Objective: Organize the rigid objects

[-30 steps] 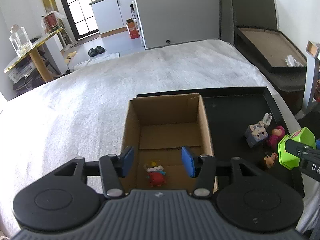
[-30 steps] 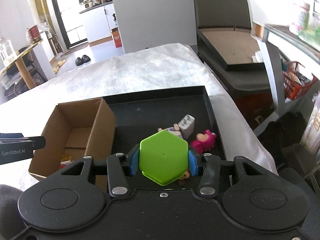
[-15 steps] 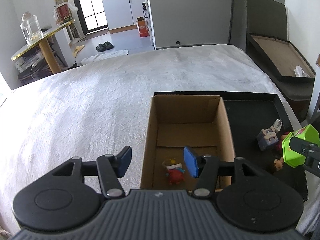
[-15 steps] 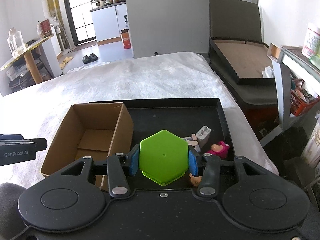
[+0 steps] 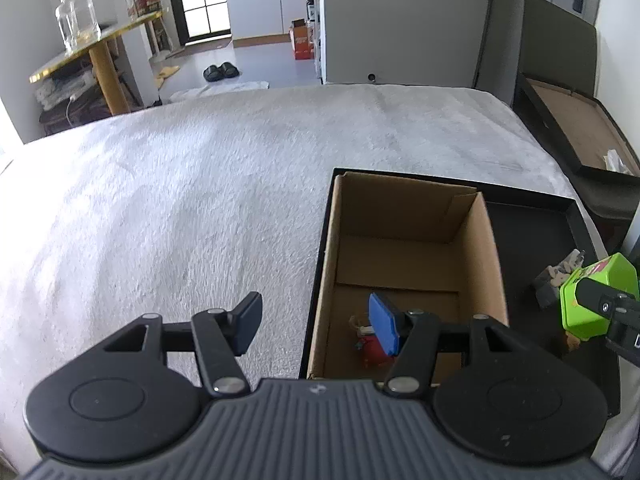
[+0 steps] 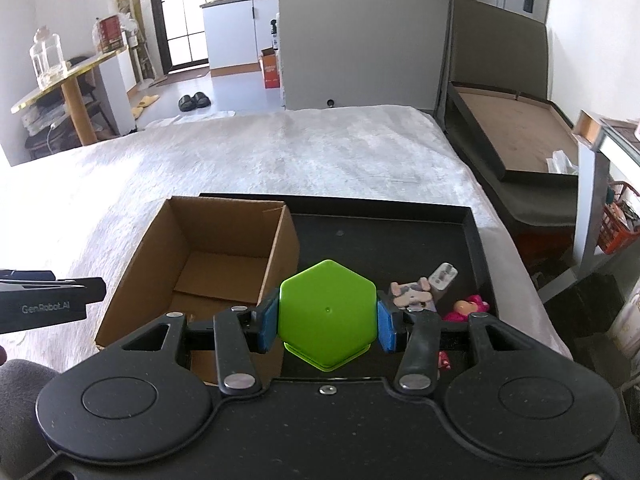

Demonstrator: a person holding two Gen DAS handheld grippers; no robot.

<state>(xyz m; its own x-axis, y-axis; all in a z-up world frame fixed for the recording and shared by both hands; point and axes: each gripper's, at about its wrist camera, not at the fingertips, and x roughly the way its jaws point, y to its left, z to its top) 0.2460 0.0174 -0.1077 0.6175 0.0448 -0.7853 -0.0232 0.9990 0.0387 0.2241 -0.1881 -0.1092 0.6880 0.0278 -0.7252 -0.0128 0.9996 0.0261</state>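
So the right claw (image 6: 327,322) was clamped on the green hexagonal piece (image 6: 328,314), one blue pad against each side, holding it up over the black tray (image 6: 472,232) just right of the cardboard box (image 6: 280,248). The box sat on the left part of the tray, on a bed with a white blanket (image 5: 180,200), so no desk here. The left claw (image 5: 318,328) had its jaws apart with nothing between the pads, hanging by the box's near left corner. One small red toy (image 5: 372,350) was lying on the box floor, partly hidden behind the left claw's right pad.

Looked to me like the carry step: green piece picked up, not dropped in the box yet. A few bits were left on the tray's right side: a grey blocky figure (image 6: 412,294), a pale plug-like thing (image 6: 442,276) and a pink figure (image 6: 468,306).

Next move, I'd guess, needed the right claw to go left until the piece cleared the box's right wall, then lower and let go. Box was mostly empty, so plenty of room. The empty left claw hung by the opening, so it could get in the way.
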